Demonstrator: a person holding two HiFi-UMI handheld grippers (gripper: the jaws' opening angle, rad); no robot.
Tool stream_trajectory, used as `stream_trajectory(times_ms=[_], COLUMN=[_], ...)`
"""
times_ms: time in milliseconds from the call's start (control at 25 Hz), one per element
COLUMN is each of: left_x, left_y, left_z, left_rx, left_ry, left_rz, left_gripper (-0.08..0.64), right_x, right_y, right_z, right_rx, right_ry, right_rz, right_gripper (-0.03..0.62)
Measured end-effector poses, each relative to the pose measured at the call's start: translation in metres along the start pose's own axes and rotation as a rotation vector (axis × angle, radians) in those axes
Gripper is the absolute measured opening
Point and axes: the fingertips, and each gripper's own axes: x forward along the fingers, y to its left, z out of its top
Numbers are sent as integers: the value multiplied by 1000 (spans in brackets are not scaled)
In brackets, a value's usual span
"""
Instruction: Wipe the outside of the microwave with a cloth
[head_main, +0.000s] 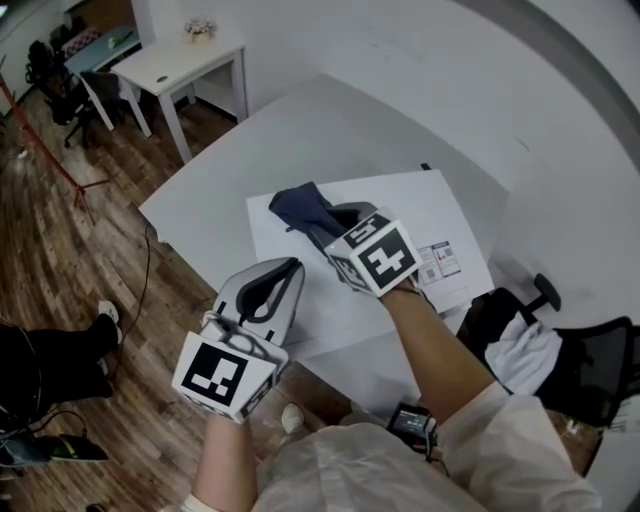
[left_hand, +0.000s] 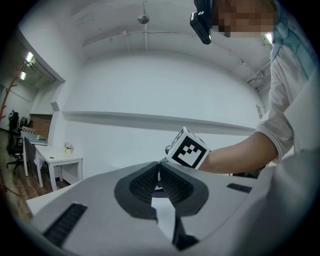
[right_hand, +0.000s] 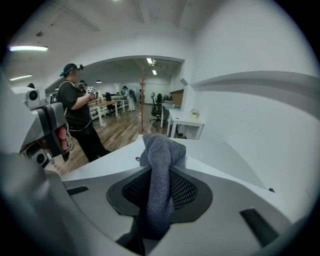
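In the head view the white microwave (head_main: 420, 205) sits on a white table (head_main: 230, 180), its top facing me and a label (head_main: 440, 260) near its right front corner. My right gripper (head_main: 322, 224) is over the microwave's top left part, shut on a dark blue cloth (head_main: 302, 206) that bunches out past its tips. In the right gripper view the cloth (right_hand: 161, 165) hangs clamped between the jaws. My left gripper (head_main: 291, 266) is held near the microwave's front left edge, shut and empty. The left gripper view shows its jaws (left_hand: 158, 172) closed and the right gripper's marker cube (left_hand: 186, 148) beyond them.
A small white desk (head_main: 180, 60) with flowers stands at the back left on the wooden floor. A black office chair (head_main: 570, 360) with a white cloth on it is at the right. A person (right_hand: 75, 112) stands in the room in the right gripper view.
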Motion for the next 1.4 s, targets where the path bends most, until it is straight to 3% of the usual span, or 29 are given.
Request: stream_trajectory(times_ms=[400, 960, 1400], left_x=[-18, 13, 68], left_y=[5, -26, -89], left_z=[-4, -5, -9], left_rx=[-4, 5, 24], left_ry=[2, 25, 51], left_rz=[17, 4, -59], left_gripper=[3, 3, 3], right_x=[1, -53, -98], right_y=[58, 113, 68], right_z=[10, -20, -63], right_rx=[-124, -333, -328], right_ry=[-37, -89, -88], right_rz=[179, 493, 457], right_gripper=[104, 104, 104])
